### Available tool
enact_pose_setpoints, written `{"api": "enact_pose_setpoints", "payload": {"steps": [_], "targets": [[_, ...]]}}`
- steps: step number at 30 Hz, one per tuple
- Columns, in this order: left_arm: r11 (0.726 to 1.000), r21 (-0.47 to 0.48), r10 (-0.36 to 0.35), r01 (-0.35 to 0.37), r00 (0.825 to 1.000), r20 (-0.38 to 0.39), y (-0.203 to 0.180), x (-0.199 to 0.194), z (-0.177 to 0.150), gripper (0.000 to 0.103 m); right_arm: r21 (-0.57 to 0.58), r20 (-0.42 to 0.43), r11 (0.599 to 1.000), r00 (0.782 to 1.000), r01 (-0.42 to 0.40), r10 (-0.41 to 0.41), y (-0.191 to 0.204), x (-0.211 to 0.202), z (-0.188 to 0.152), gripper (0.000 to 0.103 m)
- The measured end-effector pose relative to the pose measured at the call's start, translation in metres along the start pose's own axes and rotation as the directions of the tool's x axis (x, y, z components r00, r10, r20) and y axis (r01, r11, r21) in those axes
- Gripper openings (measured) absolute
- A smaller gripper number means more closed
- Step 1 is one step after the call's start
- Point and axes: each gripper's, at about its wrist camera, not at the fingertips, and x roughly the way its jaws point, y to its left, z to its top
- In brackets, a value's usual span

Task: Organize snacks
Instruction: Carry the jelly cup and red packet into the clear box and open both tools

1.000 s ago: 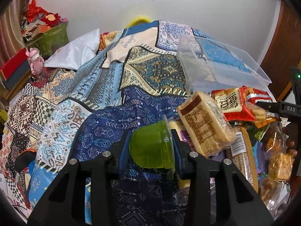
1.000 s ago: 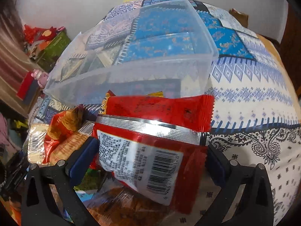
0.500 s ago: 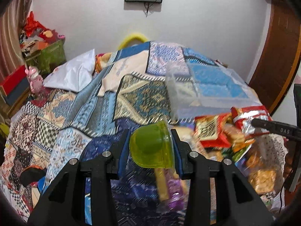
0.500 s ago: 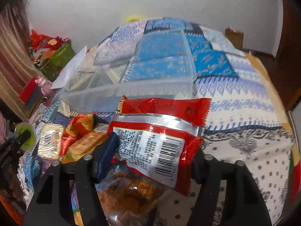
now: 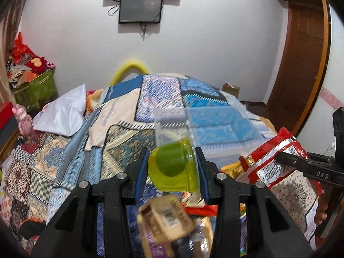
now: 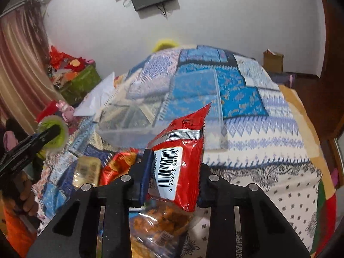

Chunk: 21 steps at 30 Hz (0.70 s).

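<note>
Pinching a green jelly cup (image 5: 173, 167), your left hand-held gripper (image 5: 172, 169) is staying clamped; your right hand-held gripper (image 6: 174, 172) is closing on the red snack packet (image 6: 178, 161) between its jaws.

One green jelly cup (image 5: 174, 167) sits mid-frame and one red snack packet (image 6: 179, 167) at centre. One clear plastic bin (image 6: 163, 116) lies behind; two grippers show.

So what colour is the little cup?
The jelly cup is see-through yellow-green; it shows best in the left wrist view.
</note>
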Motion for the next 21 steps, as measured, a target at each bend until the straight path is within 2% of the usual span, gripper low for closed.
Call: {"api": "enact_pose_setpoints", "payload": {"steps": [7, 12, 21], "targets": [[1.0, 0.014, -0.018, 0.018, 1.0, 0.008, -0.012, 0.02, 0.027, 0.041, -0.011, 0.08, 1.0, 0.997, -0.01, 0.011, 0.004, -0.011, 0.025, 0.029], [1.0, 0.029, -0.01, 0.01, 1.0, -0.009, -0.018, 0.041, 0.037, 0.041, -0.004, 0.113, 1.0, 0.994, -0.006, 0.006, 0.001, -0.001, 0.046, 0.029], [0.999, 0.029, -0.019, 0.023, 0.992, -0.124, -0.025, 0.098, 0.039, 0.041, 0.033, 0.09, 0.999, 0.996, -0.001, -0.002, -0.01, 0.035, 0.068, 0.029]]}}
